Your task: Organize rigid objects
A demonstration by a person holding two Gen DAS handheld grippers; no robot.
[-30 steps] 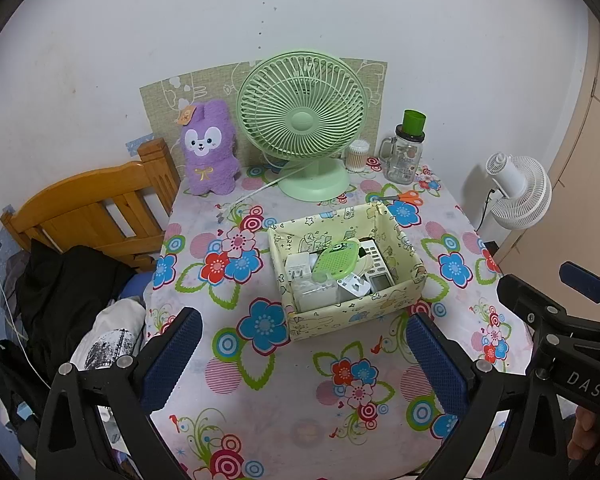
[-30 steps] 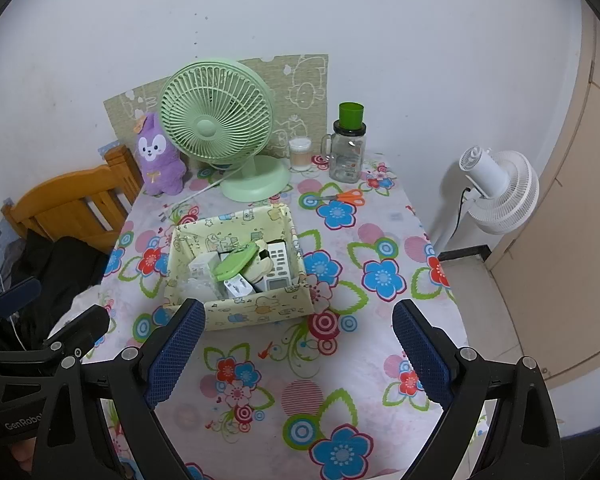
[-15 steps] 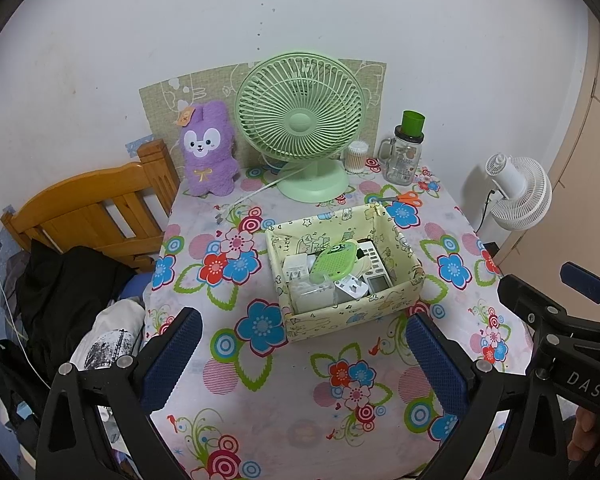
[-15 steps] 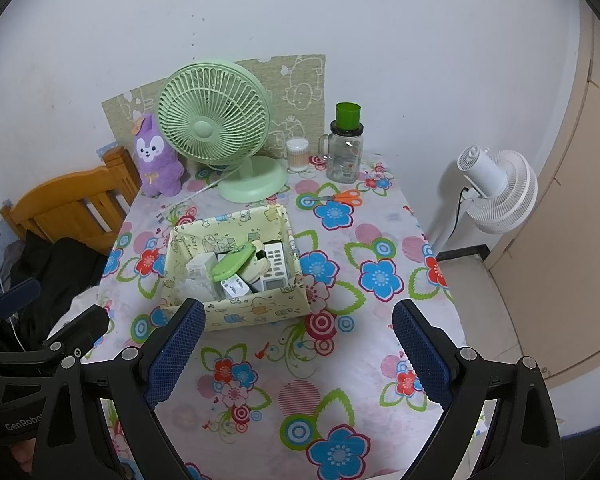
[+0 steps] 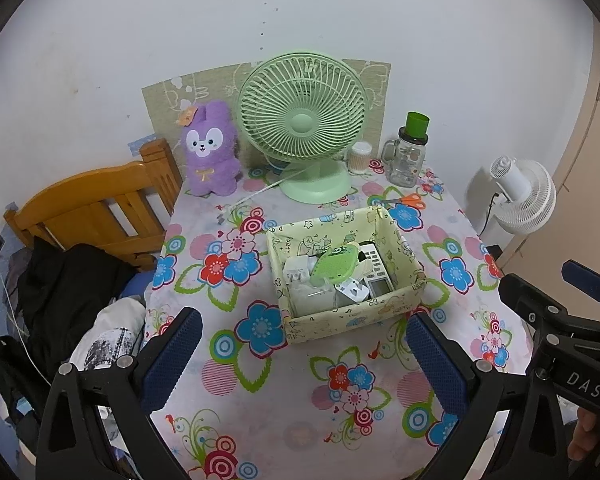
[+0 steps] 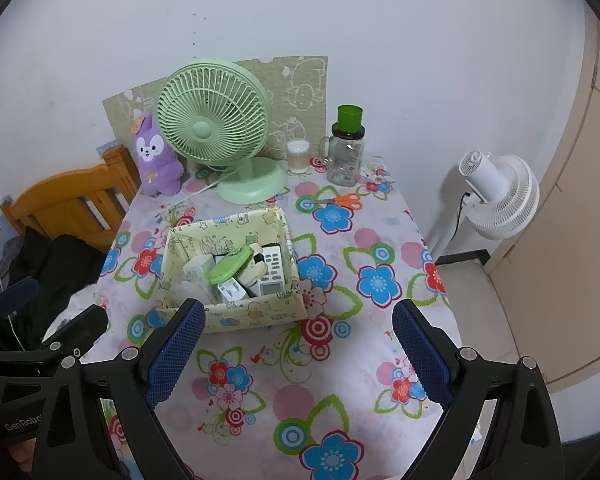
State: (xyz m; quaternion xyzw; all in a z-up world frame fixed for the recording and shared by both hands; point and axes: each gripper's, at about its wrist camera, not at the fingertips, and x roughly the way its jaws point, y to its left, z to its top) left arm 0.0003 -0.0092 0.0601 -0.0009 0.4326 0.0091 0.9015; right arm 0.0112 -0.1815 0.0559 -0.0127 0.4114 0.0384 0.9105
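A pale yellow patterned box (image 5: 352, 316) (image 6: 256, 316) stands mid-table on the flowered cloth. It holds a green case (image 5: 334, 266) (image 6: 230, 265), a white remote (image 5: 374, 260) (image 6: 272, 264), a white plug (image 5: 352, 290) and other small items. Orange-handled scissors (image 5: 406, 200) (image 6: 340, 200) lie on the cloth behind the box. My left gripper (image 5: 300, 354) hovers open in front of the box, nothing between its blue pads. My right gripper (image 6: 298, 350) is open too, above the table's near edge, its left pad (image 6: 176, 354) overlapping the box's front corner in view.
At the back stand a green desk fan (image 5: 304, 120) (image 6: 214, 128), a purple plush (image 5: 210, 152) (image 6: 156, 160), a cotton-swab jar (image 5: 358, 156) (image 6: 298, 156) and a green-capped glass jar (image 5: 410, 152) (image 6: 346, 152). A wooden chair (image 5: 96, 208) with dark clothes sits left; a white floor fan (image 6: 500, 196) right.
Both views have drifted slightly nearer and upward; the box sits a touch higher and leftward in frame. Both grippers stay open and nothing on the table has moved.
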